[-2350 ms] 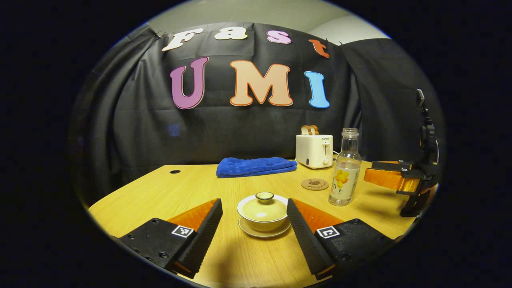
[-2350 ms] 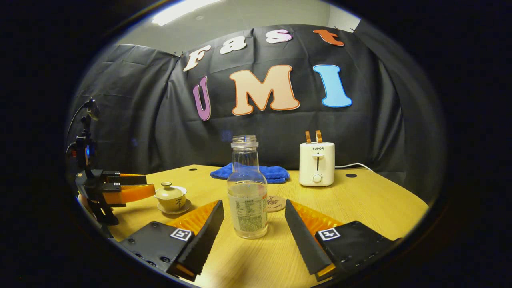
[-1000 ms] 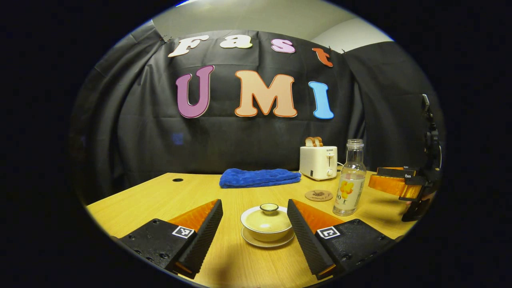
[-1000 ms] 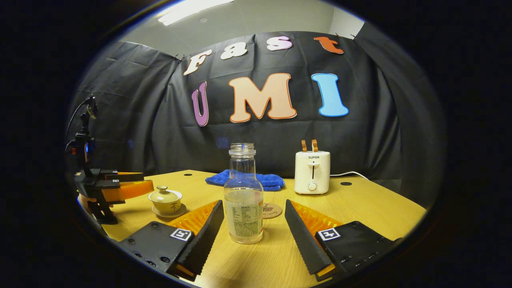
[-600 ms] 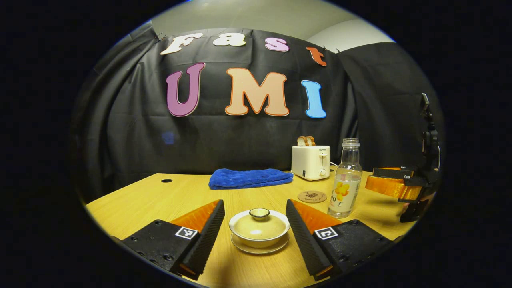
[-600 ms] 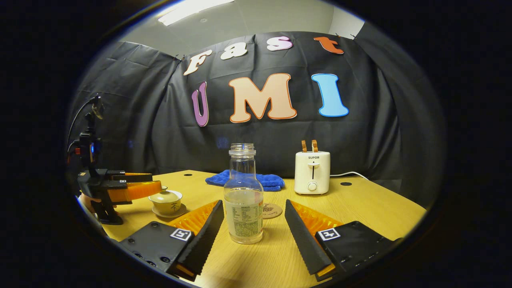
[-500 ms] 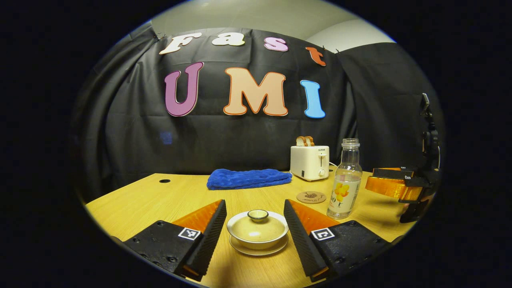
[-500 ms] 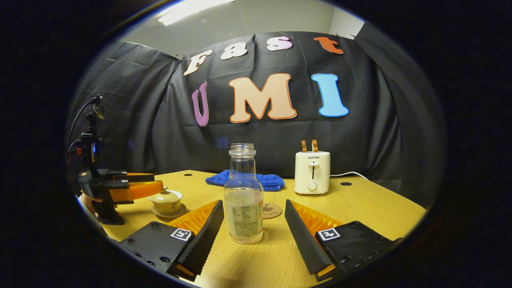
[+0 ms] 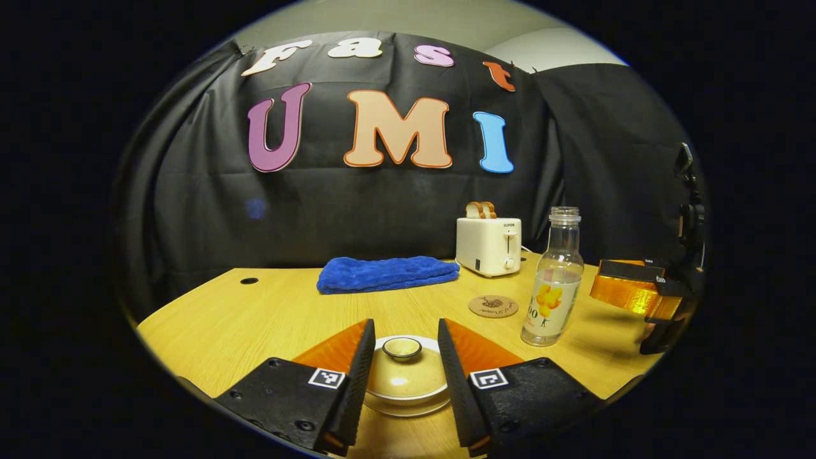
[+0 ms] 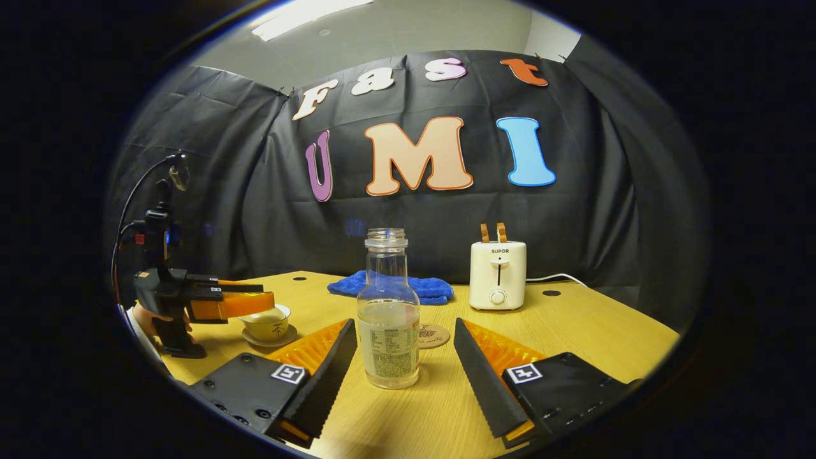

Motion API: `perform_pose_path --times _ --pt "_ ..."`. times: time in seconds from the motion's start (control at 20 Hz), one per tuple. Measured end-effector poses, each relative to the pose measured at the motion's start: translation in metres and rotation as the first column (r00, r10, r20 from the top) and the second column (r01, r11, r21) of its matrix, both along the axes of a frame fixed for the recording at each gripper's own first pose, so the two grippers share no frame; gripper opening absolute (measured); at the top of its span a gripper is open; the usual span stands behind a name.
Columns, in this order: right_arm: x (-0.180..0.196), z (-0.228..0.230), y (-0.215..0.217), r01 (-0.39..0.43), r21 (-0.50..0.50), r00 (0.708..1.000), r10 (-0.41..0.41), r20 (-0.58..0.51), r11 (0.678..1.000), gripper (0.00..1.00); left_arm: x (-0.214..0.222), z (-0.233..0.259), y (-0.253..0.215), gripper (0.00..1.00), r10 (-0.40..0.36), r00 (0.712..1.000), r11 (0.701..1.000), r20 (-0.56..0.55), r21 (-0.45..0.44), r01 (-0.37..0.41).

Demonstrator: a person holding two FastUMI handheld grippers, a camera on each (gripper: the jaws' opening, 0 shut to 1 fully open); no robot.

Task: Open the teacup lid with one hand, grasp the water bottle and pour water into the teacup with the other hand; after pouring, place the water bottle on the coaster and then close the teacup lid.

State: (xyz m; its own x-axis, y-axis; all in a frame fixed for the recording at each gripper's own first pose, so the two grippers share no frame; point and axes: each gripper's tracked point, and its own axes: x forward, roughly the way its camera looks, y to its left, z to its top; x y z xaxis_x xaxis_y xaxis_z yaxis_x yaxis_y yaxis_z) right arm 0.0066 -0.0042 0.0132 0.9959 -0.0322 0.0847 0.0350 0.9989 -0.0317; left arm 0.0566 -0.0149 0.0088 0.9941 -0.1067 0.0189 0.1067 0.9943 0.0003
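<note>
Since a moment ago I have pushed my left gripper [image 9: 400, 376] forward and narrowed it: the fingers now stand on either side of the teacup lid [image 9: 401, 368], level with its knob [image 9: 401, 348]. They look near the knob but not touching it; the gripper is partly closed, not yet pinching. My right gripper [image 10: 400, 376] has not shifted; it sits spread wide with the water bottle [image 10: 389, 312] standing between its fingers, untouched.

Teacup [image 10: 266, 324] on its saucer [image 9: 408, 408], near the front table [image 9: 255, 319] edge. Coaster [image 9: 493, 306] just beside the bottle, toward the toaster [image 9: 488, 246]; blue cloth [image 9: 386, 273] further back.

Handling, my judgement:
- Lid looks glazed ceramic: light, rigid, slick, chips easily. The knob is the place to take it; the dome would likely squirt out of the fingers.
- Close gently, lift straight up, or the cup may drag on the saucer.
- Bottle is clear, uncapped, partly filled: moderate weight, smooth. Grip the labelled body, below the shoulder, not the narrow neck.
- An open mouth means any tilt on pickup could spill.
</note>
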Motion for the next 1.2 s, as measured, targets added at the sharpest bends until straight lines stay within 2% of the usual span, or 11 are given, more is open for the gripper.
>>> perform_pose_path --times 0.1,0.25,0.3,0.35,0.4,0.85,1.2 --pt "0.0 0.0 0.0 0.0 0.0 1.0 0.0 0.0 1.0 0.97 0.002 -0.002 0.0 0.47 -0.002 1.0 1.0 -0.009 -0.001 0.002" --pt "0.0 0.001 0.0 0.0 0.0 1.0 0.0 0.0 1.0 0.96 0.002 -0.002 0.001 0.44 0.0 1.0 1.0 -0.008 -0.001 0.0" --pt "0.0 0.0 0.0 0.0 0.0 1.0 0.0 0.0 1.0 0.97 0.003 -0.001 0.001 0.4 0.001 1.0 1.0 -0.008 -0.004 -0.001" --pt "0.0 0.0 -0.001 0.0 0.0 1.0 0.0 0.0 1.0 0.99 0.004 -0.002 0.001 0.29 0.003 1.0 1.0 -0.01 -0.004 -0.003" --pt "0.0 0.0 0.0 0.0 0.0 1.0 0.0 0.0 1.0 0.96 0.004 -0.003 0.001 0.3 0.004 1.0 1.0 -0.015 -0.002 -0.004" --pt "0.0 0.001 -0.001 0.0 0.0 1.0 0.0 0.0 1.0 0.96 0.001 0.002 0.008 0.29 0.041 0.999 0.999 0.022 -0.023 -0.04" --pt "0.0 0.0 0.0 -0.006 -0.001 1.0 0.006 -0.001 1.0 0.96 -0.008 0.013 0.027 0.29 0.124 0.988 0.991 0.088 -0.061 -0.119"
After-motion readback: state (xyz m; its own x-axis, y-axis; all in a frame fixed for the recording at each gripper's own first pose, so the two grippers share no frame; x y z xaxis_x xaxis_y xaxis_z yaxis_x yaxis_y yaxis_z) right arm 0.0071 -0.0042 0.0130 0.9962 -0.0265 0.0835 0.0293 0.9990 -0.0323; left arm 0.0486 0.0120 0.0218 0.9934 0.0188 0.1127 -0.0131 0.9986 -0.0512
